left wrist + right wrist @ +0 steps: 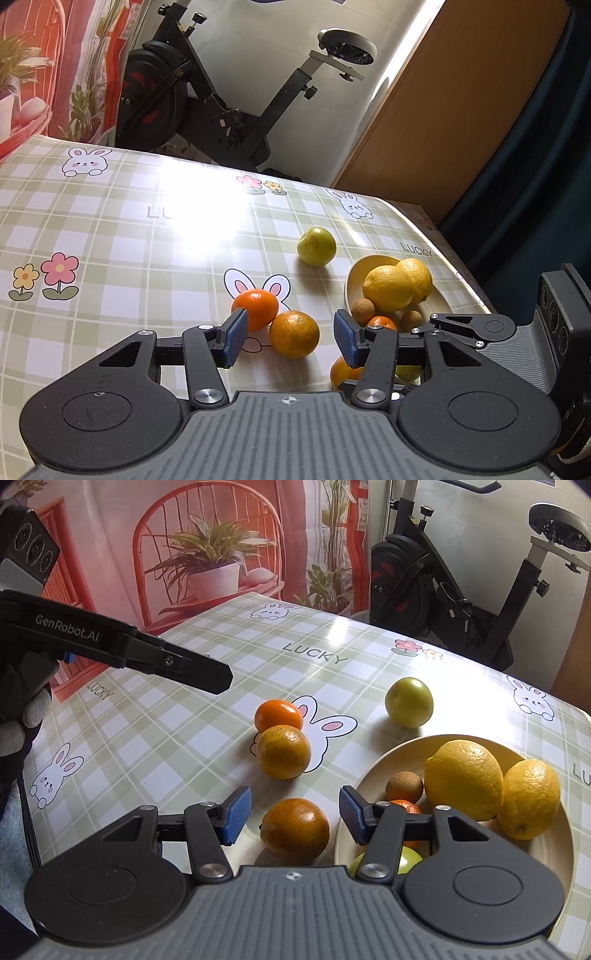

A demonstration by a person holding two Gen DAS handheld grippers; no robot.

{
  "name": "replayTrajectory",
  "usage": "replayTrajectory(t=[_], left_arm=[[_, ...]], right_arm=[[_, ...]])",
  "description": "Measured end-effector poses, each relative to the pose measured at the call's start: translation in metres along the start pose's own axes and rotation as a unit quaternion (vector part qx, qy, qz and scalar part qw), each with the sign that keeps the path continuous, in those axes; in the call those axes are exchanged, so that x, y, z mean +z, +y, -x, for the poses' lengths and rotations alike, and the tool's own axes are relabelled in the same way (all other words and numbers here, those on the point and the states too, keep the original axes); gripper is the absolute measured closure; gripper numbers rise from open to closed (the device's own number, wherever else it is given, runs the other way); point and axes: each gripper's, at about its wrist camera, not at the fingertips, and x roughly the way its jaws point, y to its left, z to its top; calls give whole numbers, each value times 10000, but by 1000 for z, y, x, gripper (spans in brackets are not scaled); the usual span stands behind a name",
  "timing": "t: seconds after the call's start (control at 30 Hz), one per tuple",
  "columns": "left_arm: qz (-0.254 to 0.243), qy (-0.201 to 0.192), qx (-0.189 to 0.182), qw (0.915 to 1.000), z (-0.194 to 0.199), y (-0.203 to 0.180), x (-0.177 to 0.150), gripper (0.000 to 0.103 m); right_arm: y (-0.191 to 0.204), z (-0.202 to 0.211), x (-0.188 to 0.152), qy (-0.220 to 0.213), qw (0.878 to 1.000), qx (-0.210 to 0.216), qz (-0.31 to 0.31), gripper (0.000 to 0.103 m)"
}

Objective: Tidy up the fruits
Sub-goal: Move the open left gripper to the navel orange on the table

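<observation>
Fruits partly sorted: lemons (463,779) sat in the bowl (373,771) at lower right; three oranges (283,751) and a green fruit (409,702) remained at centre frame; both grippers (291,812) (288,338) gaped, empty.

A: Behind the right gripper (294,818), what's hidden in the bowl (373,771)?
B: A green fruit (410,858) and a small orange one (408,806), both only partly showing.

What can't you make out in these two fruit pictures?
- Left wrist view: an orange and a green fruit lie mostly behind the left gripper finger linkage.
- Right wrist view: small orange fruit and green fruit in the bowl sit half behind the right gripper.
</observation>
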Motion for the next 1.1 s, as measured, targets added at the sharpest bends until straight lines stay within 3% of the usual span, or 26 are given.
replayTrajectory(t=[0.4,0.77,1.1], left_arm=[[210,189,-108,9995,-8,6,-12,50],[50,794,-505,9956,-31,-12,-28,50],[21,1099,-520,9926,-50,-24,-39,50]], right_arm=[[15,-6,-4,130,9995,-48,283,47],[19,-5,-9,111,9995,54,302,47],[21,-8,-19,191,9992,138,314,47]])
